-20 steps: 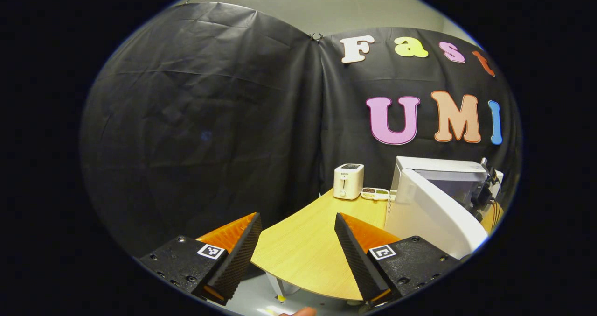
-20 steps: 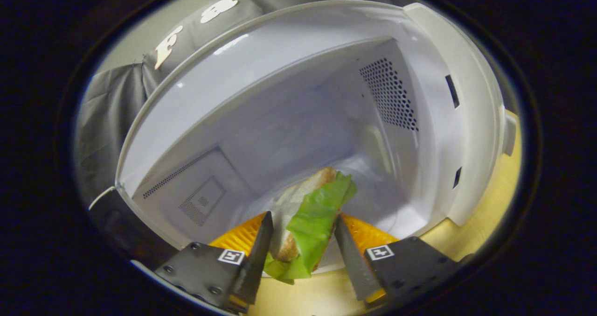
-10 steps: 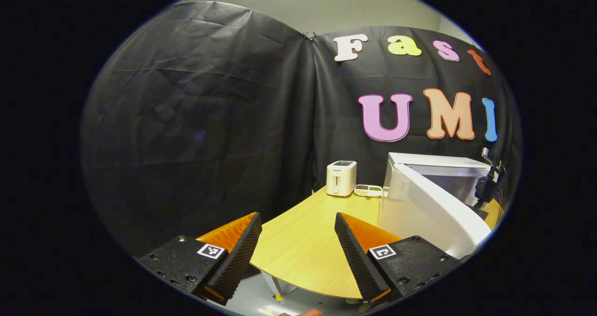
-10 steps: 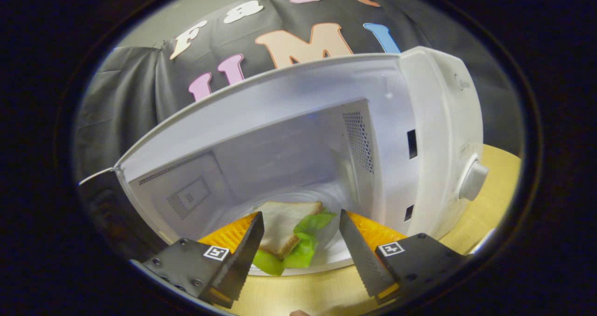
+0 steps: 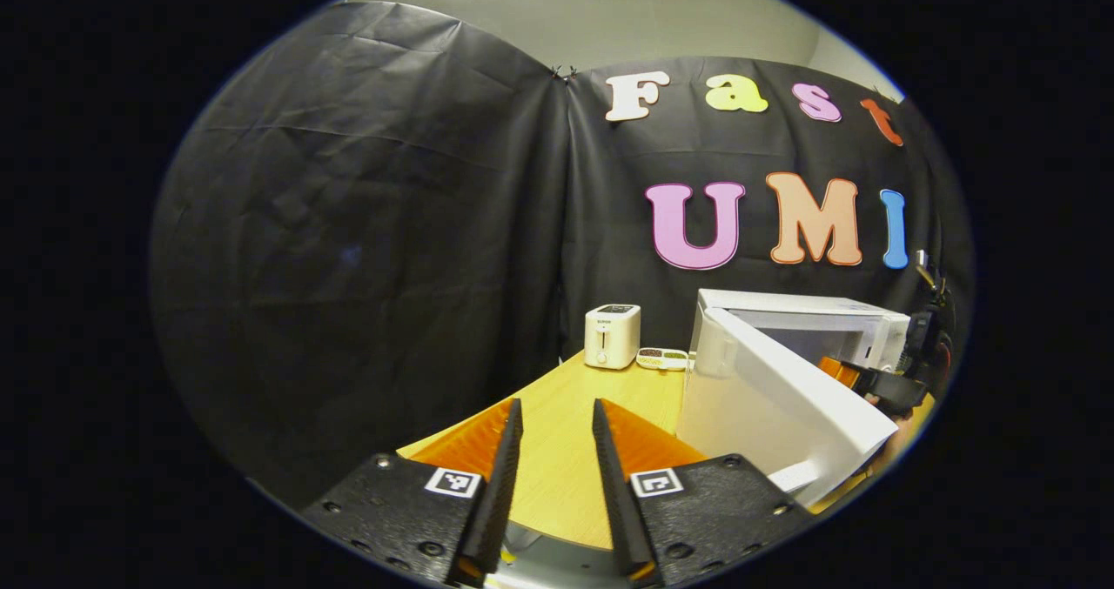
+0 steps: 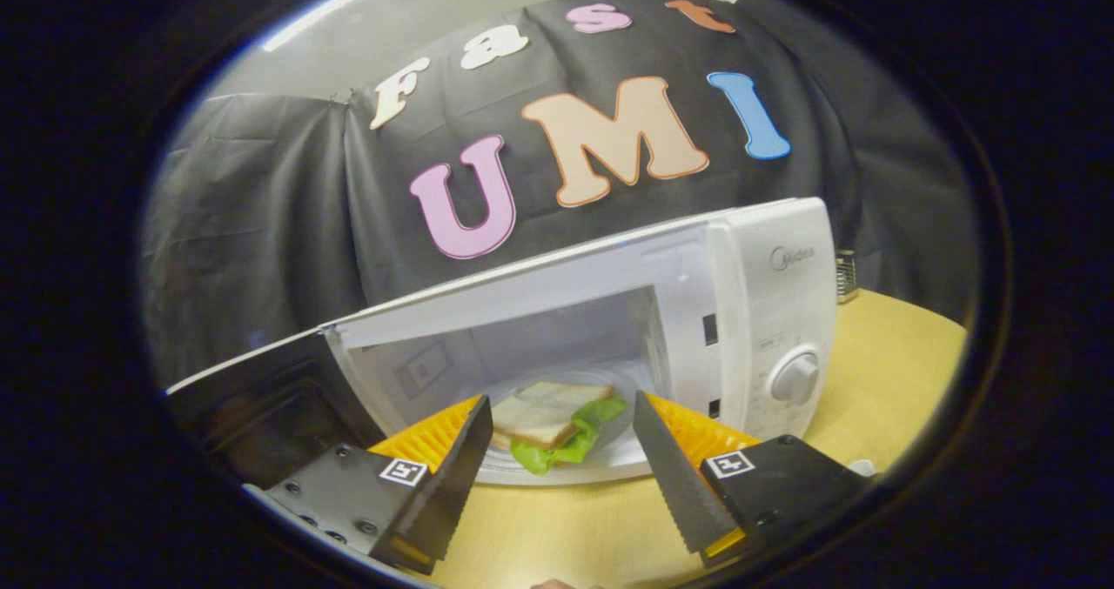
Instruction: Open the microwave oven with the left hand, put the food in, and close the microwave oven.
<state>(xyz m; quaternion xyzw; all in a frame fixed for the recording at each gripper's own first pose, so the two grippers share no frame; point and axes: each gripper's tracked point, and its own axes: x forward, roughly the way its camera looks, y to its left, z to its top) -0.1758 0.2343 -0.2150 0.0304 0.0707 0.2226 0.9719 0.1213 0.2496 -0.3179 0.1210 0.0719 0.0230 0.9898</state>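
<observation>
The white microwave (image 6: 770, 267) stands on the wooden table with its door (image 6: 261, 393) swung open to the left. Inside, a sandwich (image 6: 544, 408) with green lettuce lies flat on the glass turntable, free of any grip. My right gripper (image 6: 561, 400) is open and drawn back outside the cavity, in front of the sandwich, with its fingers apart from it. In the left gripper view the microwave (image 5: 801, 311) is at the right, and its open door (image 5: 766, 398) faces me. My left gripper (image 5: 554, 408) hovers over the table's near edge, its fingers narrowed but still apart, holding nothing.
A white toaster (image 5: 612, 335) and a small divided dish (image 5: 661, 358) stand at the table's back beside the microwave. The microwave's control knob (image 6: 796, 376) is on its right panel. Bare wooden table (image 6: 888, 371) lies to the microwave's right. The other gripper (image 5: 870, 382) shows beyond the door.
My right gripper let go of the sandwich and backed out of the microwave; the sandwich now rests on the turntable. My left gripper's fingers have closed in.
</observation>
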